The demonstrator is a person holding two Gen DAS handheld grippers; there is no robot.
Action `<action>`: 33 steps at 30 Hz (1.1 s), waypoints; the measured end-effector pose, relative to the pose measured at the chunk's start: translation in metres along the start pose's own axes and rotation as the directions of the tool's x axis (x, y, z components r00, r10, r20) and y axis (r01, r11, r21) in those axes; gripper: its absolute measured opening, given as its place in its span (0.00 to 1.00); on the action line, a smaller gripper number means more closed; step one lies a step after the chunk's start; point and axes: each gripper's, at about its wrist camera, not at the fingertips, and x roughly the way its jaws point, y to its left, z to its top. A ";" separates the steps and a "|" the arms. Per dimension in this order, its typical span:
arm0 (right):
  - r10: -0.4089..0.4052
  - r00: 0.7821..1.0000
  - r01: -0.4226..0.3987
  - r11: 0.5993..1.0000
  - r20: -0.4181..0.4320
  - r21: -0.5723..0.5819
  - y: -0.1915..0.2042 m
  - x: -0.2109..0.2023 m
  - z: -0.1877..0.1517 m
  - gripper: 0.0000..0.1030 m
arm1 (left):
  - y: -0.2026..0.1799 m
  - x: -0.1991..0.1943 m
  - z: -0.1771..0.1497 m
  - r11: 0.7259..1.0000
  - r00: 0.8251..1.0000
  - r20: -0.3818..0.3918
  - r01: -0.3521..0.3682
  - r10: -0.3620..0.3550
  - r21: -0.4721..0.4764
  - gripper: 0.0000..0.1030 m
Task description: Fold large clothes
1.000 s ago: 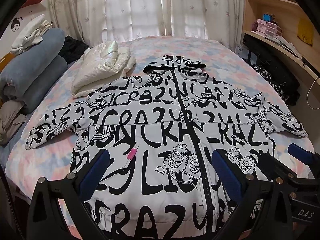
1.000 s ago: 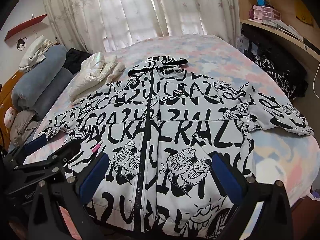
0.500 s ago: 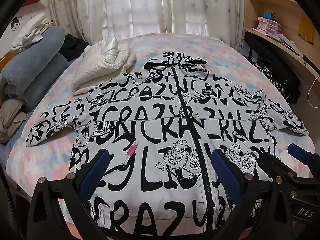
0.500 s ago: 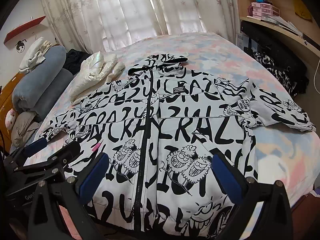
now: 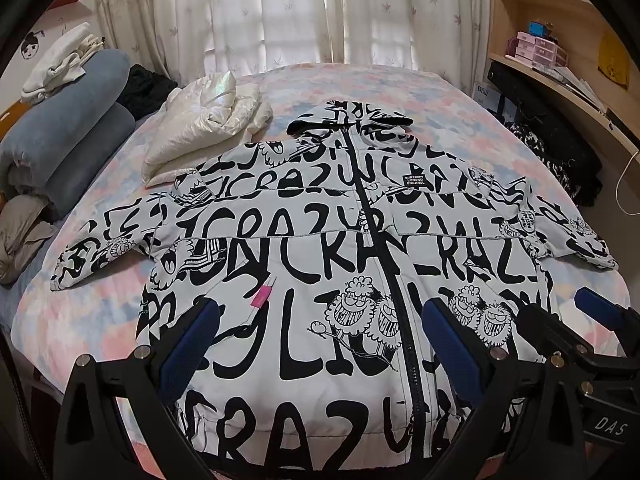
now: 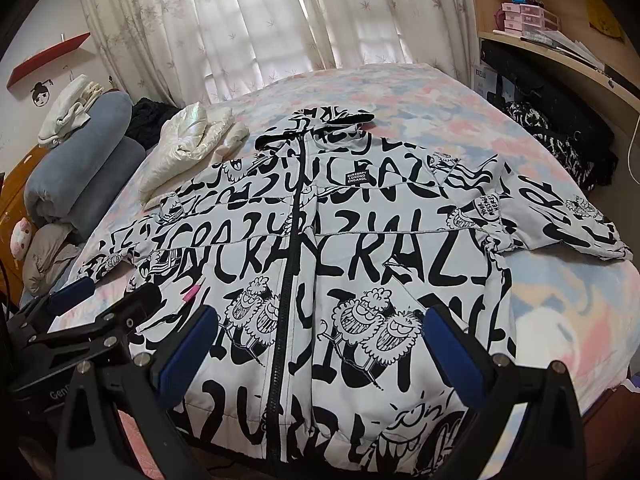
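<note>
Two grippers, ours, hover spread wide and empty above the hem: left gripper [image 5: 320,344], then right gripper [image 6: 320,344]. The jacket [image 5: 320,240] lies flat on the bed [image 5: 80,320], zipper running away from us, sleeves outstretched sideways; its near hem is cut off.

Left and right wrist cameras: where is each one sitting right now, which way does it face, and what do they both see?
Left wrist view: above the bed's near edge, facing the curtained window; its open left tool frames the black-and-white graffiti-print zip jacket, with the right tool at its right.
Right wrist view: beside it, same heading; its open right tool frames the jacket hem, left tool at its left.
Shared: the jacket, the pearly white puffer jacket, and each other's tool.
</note>
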 end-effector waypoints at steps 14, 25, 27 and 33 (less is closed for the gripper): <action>0.010 1.000 -0.010 1.000 0.006 0.004 -0.002 -0.002 0.001 1.00 | -0.013 0.005 0.000 1.000 1.000 -0.013 0.010 -0.010 0.005 0.97; 0.034 0.999 -0.034 0.999 0.015 0.005 0.002 0.005 0.002 1.00 | -0.017 0.011 0.018 0.999 0.999 -0.026 0.043 -0.043 -0.010 0.98; 0.039 0.999 -0.039 0.999 0.014 0.011 0.002 0.005 0.001 1.00 | -0.019 0.012 0.021 0.998 0.998 -0.024 0.054 -0.054 -0.013 0.98; 0.055 0.998 -0.055 0.998 0.022 0.028 -0.006 0.009 0.012 1.00 | -0.027 0.018 0.033 0.998 0.998 -0.028 0.055 -0.055 0.003 0.98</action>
